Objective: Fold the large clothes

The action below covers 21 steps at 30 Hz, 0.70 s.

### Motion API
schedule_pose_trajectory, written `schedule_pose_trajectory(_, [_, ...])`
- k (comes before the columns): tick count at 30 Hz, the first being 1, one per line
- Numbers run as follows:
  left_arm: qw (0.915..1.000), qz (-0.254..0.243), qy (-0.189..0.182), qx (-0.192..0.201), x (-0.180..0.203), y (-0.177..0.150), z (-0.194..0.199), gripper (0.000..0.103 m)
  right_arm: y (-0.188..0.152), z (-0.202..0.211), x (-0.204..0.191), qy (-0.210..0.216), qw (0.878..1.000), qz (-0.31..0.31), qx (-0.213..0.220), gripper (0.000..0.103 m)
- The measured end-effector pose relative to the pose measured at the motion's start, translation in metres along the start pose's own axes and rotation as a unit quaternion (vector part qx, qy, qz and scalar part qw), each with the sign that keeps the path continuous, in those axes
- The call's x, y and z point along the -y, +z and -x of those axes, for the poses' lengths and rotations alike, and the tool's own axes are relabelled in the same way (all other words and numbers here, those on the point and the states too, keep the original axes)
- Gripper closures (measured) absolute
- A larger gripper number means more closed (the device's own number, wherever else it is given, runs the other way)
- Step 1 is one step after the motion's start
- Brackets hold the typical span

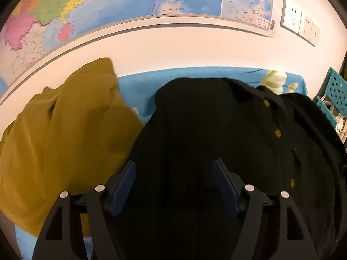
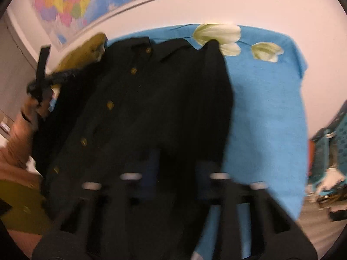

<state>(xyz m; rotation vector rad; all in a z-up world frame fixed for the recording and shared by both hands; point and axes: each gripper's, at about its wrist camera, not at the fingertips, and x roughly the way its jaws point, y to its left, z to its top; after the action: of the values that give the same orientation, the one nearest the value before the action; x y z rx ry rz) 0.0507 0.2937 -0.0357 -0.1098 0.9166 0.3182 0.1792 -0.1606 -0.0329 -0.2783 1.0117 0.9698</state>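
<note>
A black coat (image 1: 206, 119) with gold buttons lies spread on the blue flowered tablecloth (image 1: 134, 91). My left gripper (image 1: 174, 166) hovers over its lower part, open, its blue pads (image 1: 123, 179) wide apart with only coat beneath. In the right wrist view the same coat (image 2: 162, 91) runs from the collar at the far edge to under my right gripper (image 2: 177, 158). That view is motion-blurred; the fingers sit close together over the coat's near edge, and I cannot tell whether cloth is caught. A person's hand (image 2: 30, 110) holds the left gripper at the coat's left side.
A mustard garment (image 1: 65, 130) is heaped left of the coat, also seen as the mustard garment (image 2: 86, 47) in the right view. Bare blue tablecloth (image 2: 266, 108) lies right of the coat. A teal perforated rack (image 1: 334, 91) stands at the right. A wall map (image 1: 108, 6) hangs behind.
</note>
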Motion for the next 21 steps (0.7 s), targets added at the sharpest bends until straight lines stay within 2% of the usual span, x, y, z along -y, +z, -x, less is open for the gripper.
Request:
schedule_pose_trajectory(2, [1.0, 0.003, -0.004, 0.0, 0.002, -0.008, 0.007, 0.032, 0.007, 0.022, 0.005, -0.027, 0.999, -0.016, 0.03, 0.1])
schedule_pose_trajectory(4, [0.9999, 0.007, -0.007, 0.006, 0.004, -0.017, 0.02, 0.032, 0.021, 0.051, 0.01, -0.068, 0.994, -0.023, 0.077, 0.1])
schedule_pose_trajectory(6, [0.9998, 0.012, -0.009, 0.012, 0.003, -0.023, 0.029, 0.032, 0.041, 0.081, 0.023, -0.096, 0.986, -0.042, 0.13, 0.1])
schedule_pose_trajectory(8, [0.9997, 0.014, -0.004, 0.017, 0.007, -0.031, 0.031, 0.032, 0.053, 0.088, 0.036, -0.127, 0.979, -0.053, 0.153, 0.1])
schedule_pose_trajectory(10, [0.9997, 0.018, -0.001, 0.017, 0.005, -0.035, 0.038, 0.032, 0.06, 0.074, 0.058, -0.128, 0.977, -0.089, 0.148, 0.1])
schedule_pose_trajectory(12, [0.9996, 0.024, 0.001, 0.014, -0.003, -0.042, 0.044, 0.032, 0.06, 0.046, 0.076, -0.154, 0.976, -0.103, 0.115, 0.099])
schedule_pose_trajectory(13, [0.9995, 0.027, 0.001, 0.013, -0.005, -0.044, 0.044, 0.032, 0.053, 0.025, 0.091, -0.158, 0.975, -0.13, 0.092, 0.099])
schedule_pose_trajectory(15, [0.9994, 0.032, 0.004, 0.014, -0.013, -0.054, 0.051, 0.03, 0.041, 0.004, 0.111, -0.121, 0.975, -0.172, 0.073, 0.095])
schedule_pose_trajectory(17, [0.9993, 0.033, 0.007, 0.014, -0.02, -0.064, 0.057, 0.026, 0.028, -0.005, 0.12, -0.14, 0.971, -0.182, 0.062, 0.08])
schedule_pose_trajectory(19, [0.9995, 0.03, 0.009, 0.008, -0.027, -0.074, 0.064, 0.026, 0.016, 0.001, 0.123, -0.097, 0.974, -0.194, 0.067, 0.066])
schedule_pose_trajectory(20, [0.9995, 0.029, 0.006, 0.006, -0.03, -0.078, 0.068, 0.025, 0.011, 0.008, 0.121, -0.089, 0.974, -0.196, 0.077, 0.059])
schedule_pose_trajectory(21, [0.9996, 0.029, 0.002, 0.003, -0.034, -0.082, 0.072, 0.025, 0.006, 0.016, 0.117, -0.081, 0.974, -0.192, 0.084, 0.058])
